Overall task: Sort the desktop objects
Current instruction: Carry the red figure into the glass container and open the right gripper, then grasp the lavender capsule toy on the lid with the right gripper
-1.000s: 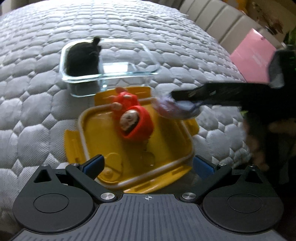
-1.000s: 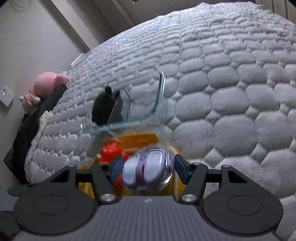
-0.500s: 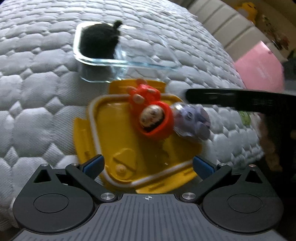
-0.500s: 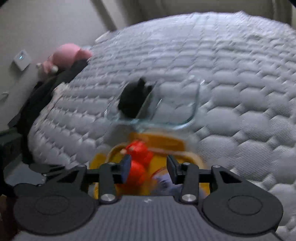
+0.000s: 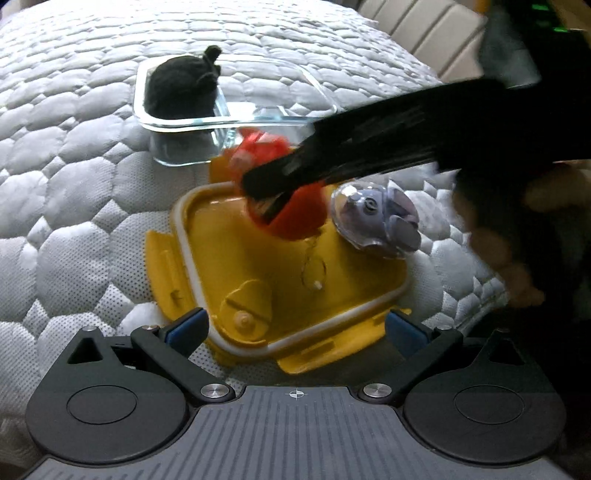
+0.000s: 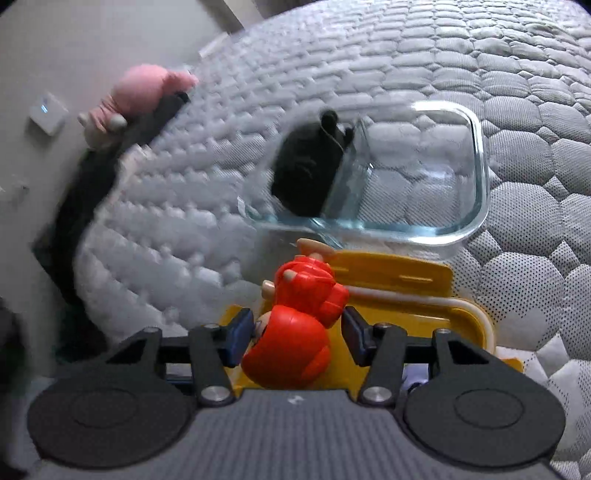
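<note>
A yellow lid (image 5: 280, 273) lies upturned on the quilted bed. On it are a red toy figure (image 5: 295, 218) and a clear purple capsule toy (image 5: 376, 221) at its right edge. Behind stands a glass container (image 5: 236, 110) holding a black pouch (image 5: 181, 88). My left gripper (image 5: 295, 328) is open, its fingers astride the lid's near edge. My right gripper (image 6: 295, 332) is open around the red toy figure (image 6: 295, 332), with small gaps at both pads; it reaches in from the right in the left wrist view. The glass container (image 6: 443, 218) and pouch (image 6: 306, 166) lie beyond.
A pink plush toy (image 6: 140, 92) and dark cloth (image 6: 92, 192) lie at the bed's far edge by the wall. A beige panelled headboard (image 5: 424, 26) runs behind the bed. The person's hand (image 5: 509, 243) holds the right gripper beside the lid.
My right gripper let go of the purple capsule toy, which now rests on the lid's right edge. It moved left and now straddles the red toy figure.
</note>
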`<state>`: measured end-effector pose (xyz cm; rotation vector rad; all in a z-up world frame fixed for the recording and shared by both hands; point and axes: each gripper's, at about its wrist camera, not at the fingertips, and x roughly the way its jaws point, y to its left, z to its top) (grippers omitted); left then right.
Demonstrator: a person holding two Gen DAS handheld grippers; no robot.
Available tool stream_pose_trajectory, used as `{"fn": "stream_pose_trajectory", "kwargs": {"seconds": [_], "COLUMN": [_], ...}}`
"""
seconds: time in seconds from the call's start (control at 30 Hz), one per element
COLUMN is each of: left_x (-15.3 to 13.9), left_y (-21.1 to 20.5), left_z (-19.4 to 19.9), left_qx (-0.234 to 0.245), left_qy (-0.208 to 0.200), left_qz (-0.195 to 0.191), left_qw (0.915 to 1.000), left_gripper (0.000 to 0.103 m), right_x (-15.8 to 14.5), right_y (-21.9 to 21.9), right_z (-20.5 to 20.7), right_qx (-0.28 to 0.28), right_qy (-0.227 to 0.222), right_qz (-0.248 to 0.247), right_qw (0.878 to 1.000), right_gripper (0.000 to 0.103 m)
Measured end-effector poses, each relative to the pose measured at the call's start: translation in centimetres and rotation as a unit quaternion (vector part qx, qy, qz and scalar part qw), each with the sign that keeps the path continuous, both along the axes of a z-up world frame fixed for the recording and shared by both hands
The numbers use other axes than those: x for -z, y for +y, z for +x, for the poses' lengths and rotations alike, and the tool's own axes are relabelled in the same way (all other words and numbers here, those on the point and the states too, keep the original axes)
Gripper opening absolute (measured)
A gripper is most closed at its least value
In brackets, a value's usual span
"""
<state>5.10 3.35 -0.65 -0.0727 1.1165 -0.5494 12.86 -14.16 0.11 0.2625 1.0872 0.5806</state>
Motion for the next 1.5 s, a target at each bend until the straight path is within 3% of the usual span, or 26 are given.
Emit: {"fn": "stream_pose_trajectory", "kwargs": {"seconds": [0.13, 0.27, 0.43, 0.63, 0.77, 0.9, 1.17, 1.33, 1.5], "left_x": [0.3, 0.6, 0.5, 0.9, 0.8, 0.5, 0.7, 0.6, 0.2], "left_y": [0.7, 0.9, 1.4, 2.6, 2.8, 2.7, 2.9, 2.6, 1.1], "left_z": [0.6, 1.0, 0.7, 0.9, 1.0, 1.0, 0.8, 0.7, 0.3], "left_qx": [-0.011, -0.016, -0.017, -0.018, -0.017, -0.014, -0.019, -0.018, 0.007], "left_qy": [0.010, 0.020, 0.013, 0.022, 0.021, 0.013, 0.016, 0.021, 0.018], "left_qz": [-0.018, -0.029, -0.024, -0.047, -0.055, -0.067, -0.063, -0.064, -0.058], "left_qw": [0.9997, 0.9992, 0.9995, 0.9985, 0.9981, 0.9975, 0.9977, 0.9976, 0.9981], "left_gripper": [0.103, 0.103, 0.103, 0.103, 0.103, 0.103, 0.103, 0.103, 0.103], "right_x": [-3.9, -6.5, -3.6, 0.2, -0.1, -0.2, 0.9, -1.4, -3.5], "right_y": [-1.8, -2.4, -1.0, 0.4, 0.5, 1.9, 0.2, -1.7, -4.3], "right_z": [0.0, 2.5, 7.8, 10.3, 9.8, 9.6, 9.8, 7.8, 4.6], "right_qx": [0.027, 0.073, 0.112, 0.156, 0.142, 0.104, 0.100, 0.095, 0.066], "right_qy": [-0.031, -0.083, -0.060, -0.055, -0.057, -0.047, -0.011, -0.038, -0.069], "right_qz": [0.037, 0.002, -0.053, -0.086, -0.063, -0.124, -0.053, -0.001, -0.030], "right_qw": [0.998, 0.994, 0.991, 0.982, 0.986, 0.986, 0.993, 0.995, 0.995], "right_gripper": [0.055, 0.055, 0.055, 0.055, 0.055, 0.056, 0.058, 0.056, 0.061]}}
